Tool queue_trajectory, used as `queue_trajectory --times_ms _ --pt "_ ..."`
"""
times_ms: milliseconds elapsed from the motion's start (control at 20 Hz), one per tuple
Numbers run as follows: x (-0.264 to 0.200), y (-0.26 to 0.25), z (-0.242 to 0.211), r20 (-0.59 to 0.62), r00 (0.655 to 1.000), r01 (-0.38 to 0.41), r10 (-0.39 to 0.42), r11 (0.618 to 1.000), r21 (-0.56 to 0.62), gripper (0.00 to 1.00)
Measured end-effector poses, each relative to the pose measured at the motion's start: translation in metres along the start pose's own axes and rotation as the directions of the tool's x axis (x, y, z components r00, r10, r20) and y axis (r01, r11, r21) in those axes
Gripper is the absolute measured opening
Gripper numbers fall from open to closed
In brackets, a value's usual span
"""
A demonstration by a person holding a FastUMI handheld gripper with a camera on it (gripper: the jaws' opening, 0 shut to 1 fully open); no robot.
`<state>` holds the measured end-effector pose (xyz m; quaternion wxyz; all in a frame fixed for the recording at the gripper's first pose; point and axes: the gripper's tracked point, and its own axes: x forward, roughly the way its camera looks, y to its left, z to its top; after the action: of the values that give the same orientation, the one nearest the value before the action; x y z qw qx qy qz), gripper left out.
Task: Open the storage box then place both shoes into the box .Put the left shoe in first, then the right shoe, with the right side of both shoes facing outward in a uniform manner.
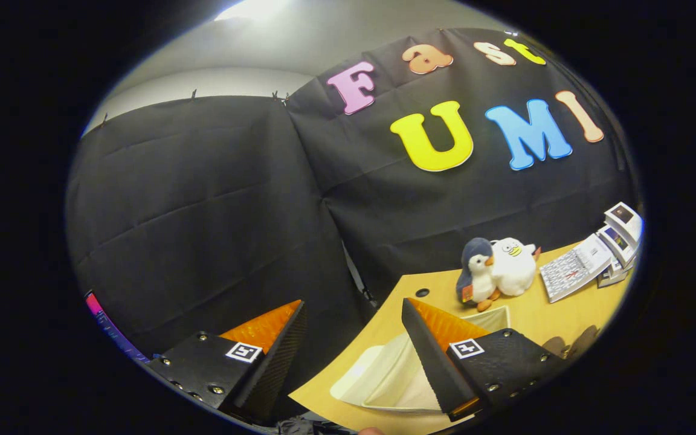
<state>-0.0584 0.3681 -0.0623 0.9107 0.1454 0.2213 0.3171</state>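
Observation:
My gripper (pixel 354 311) is open, its two fingers spread wide with nothing between them. It points mostly at the booth wall past the table's left edge. A whitish storage box (pixel 384 374) lies on the wooden table (pixel 541 320), partly behind the right finger (pixel 432 350); I cannot tell whether its lid is open. The left finger (pixel 272 338) hangs over the dark cloth off the table's edge.
Two plush penguins (pixel 496 269) sit beyond the box on the table. Farther right lie a calendar-like card (pixel 574 266) and small boxes (pixel 623 232). The black cloth wall (pixel 215 211) stands close behind the table. A small round hole (pixel 422 292) is in the tabletop near the corner.

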Motion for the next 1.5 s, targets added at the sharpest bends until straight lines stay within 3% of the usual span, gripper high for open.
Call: queue_trajectory --times_ms 500,900,1150,1500 --pt "-0.062 -0.128 0.006 0.018 0.978 0.207 -0.207 0.978 0.002 0.97" --pt "-0.093 -0.211 -0.037 -0.060 0.942 0.329 -0.331 0.943 -0.050 0.97" --pt "-0.102 -0.254 -0.079 -0.148 0.912 0.369 -0.383 0.922 -0.116 0.97" --pt "-0.103 -0.294 -0.141 -0.291 0.869 0.367 -0.399 0.916 -0.159 0.98"
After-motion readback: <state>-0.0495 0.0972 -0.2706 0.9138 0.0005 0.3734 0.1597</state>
